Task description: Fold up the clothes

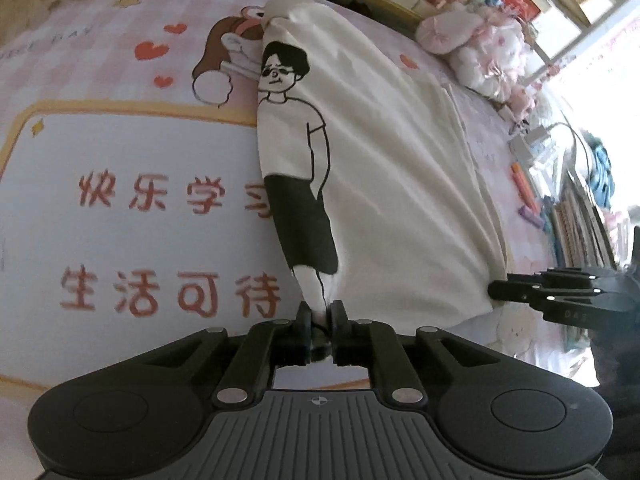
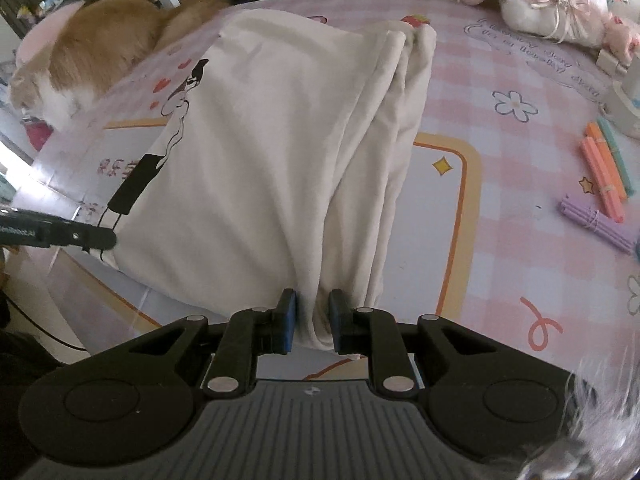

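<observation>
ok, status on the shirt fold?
Left gripper and right gripper each shut on near hem of cream T-shirt. Shirt partly folded. Cat lies at far corner.

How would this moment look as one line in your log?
left hand-held gripper: shut on cream T-shirt | right hand-held gripper: shut on it | cat: on bed

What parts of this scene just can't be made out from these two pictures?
- Left wrist view: the right gripper is cut off by the frame edge.
- Right wrist view: the cat has its face turned away.
- Both views: the T-shirt underside and sleeves, hidden by its folds.
- Shelf labels: too small.
</observation>
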